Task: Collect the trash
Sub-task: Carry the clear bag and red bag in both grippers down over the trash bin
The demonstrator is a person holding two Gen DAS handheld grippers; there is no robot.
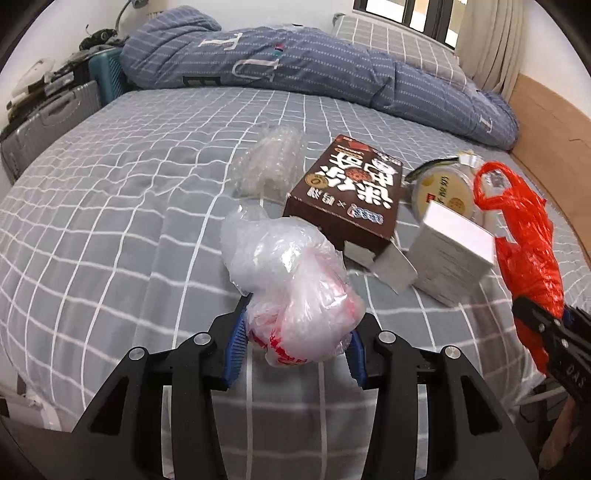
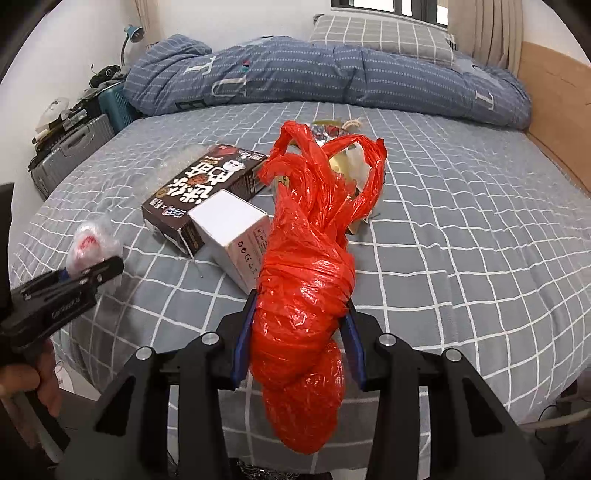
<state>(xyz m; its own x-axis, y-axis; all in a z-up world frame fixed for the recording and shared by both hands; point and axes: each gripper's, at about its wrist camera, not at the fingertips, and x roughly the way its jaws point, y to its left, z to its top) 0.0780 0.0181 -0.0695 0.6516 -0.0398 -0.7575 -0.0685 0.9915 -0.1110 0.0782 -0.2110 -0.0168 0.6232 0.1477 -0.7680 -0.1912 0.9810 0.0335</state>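
Observation:
My left gripper (image 1: 297, 334) is shut on a crumpled clear plastic bag with red print (image 1: 291, 288), held above the bed. My right gripper (image 2: 300, 328) is shut on a knotted red plastic bag (image 2: 306, 273), whose loose handles stand up in front. In the left wrist view the red bag (image 1: 524, 236) and the right gripper (image 1: 550, 328) show at the right edge; in the right wrist view the left gripper (image 2: 92, 271) with the clear bag (image 2: 90, 245) shows at the left. On the bed lie a brown snack box (image 1: 351, 195), a white box (image 1: 454, 251), a round yellow-lidded tub (image 1: 447, 188) and clear bubble wrap (image 1: 269, 162).
The grey checked bed sheet (image 2: 461, 236) spreads wide around the trash. A rolled blue duvet (image 2: 314, 70) lies along the far side with a pillow (image 2: 380, 33) behind it. Suitcases (image 1: 48, 118) stand left of the bed, a wooden headboard (image 2: 554, 107) at right.

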